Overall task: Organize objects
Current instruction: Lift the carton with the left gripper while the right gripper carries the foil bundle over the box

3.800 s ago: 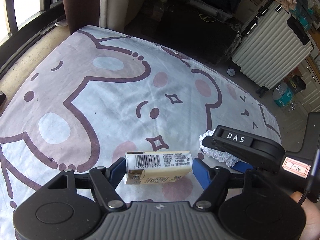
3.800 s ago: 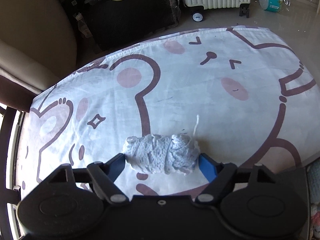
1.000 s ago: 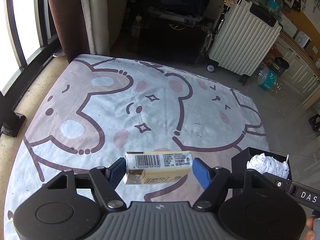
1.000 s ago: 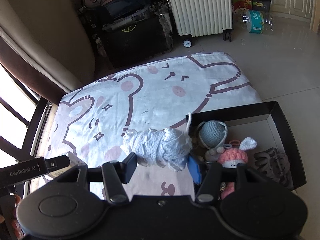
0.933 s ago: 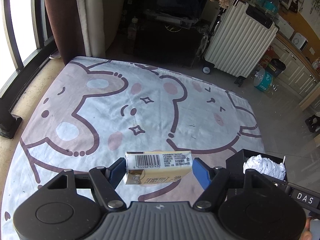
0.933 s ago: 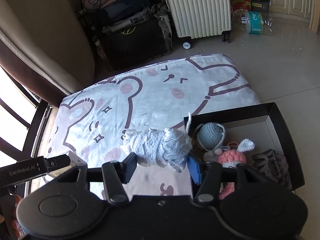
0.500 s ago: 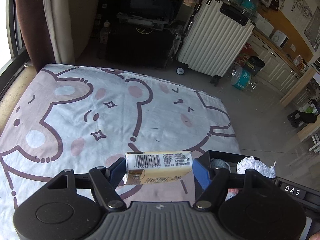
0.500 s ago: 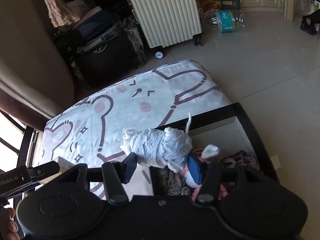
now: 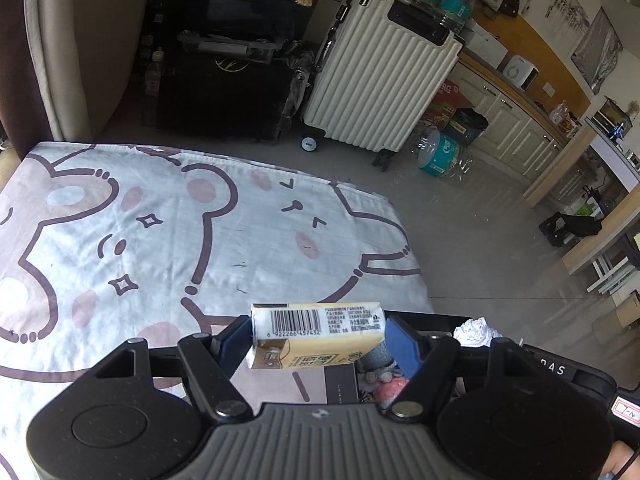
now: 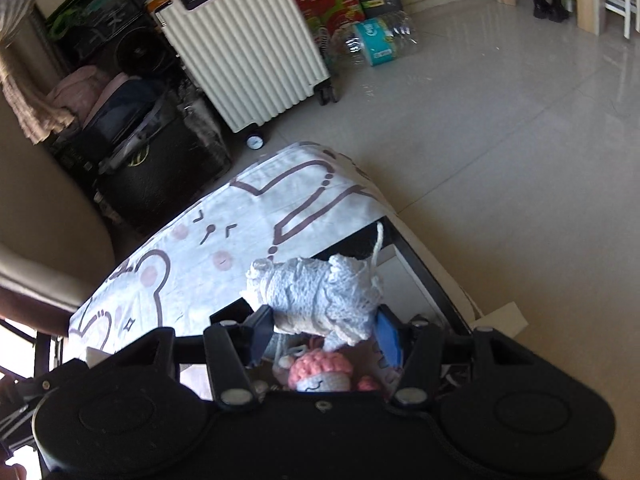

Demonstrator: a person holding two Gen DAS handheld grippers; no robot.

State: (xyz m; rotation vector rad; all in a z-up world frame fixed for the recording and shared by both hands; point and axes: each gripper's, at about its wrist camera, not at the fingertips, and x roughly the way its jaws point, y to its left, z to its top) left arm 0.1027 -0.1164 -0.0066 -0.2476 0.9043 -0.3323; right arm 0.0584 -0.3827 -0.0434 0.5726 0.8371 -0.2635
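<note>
My left gripper (image 9: 318,340) is shut on a small yellow carton with a barcode (image 9: 316,334) and holds it in the air above the near edge of a black box (image 9: 440,318). My right gripper (image 10: 320,332) is shut on a white crochet bundle (image 10: 316,296) and holds it over the same black box (image 10: 424,268). Inside the box lie a pink and white crochet doll (image 10: 320,372) and other knitted items. The white bundle also shows in the left wrist view (image 9: 476,330), to the right of the carton.
The box sits at the right end of a white sheet with pink bear drawings (image 9: 160,240) spread on the floor. A cream ribbed suitcase (image 9: 380,80), black bags (image 9: 224,88) and a pack of water bottles (image 9: 440,152) stand beyond the sheet on the grey tile floor.
Both grippers have lifted off the sheet and swung right, carrying the carton and the white bundle over the black box. The grips have not changed.
</note>
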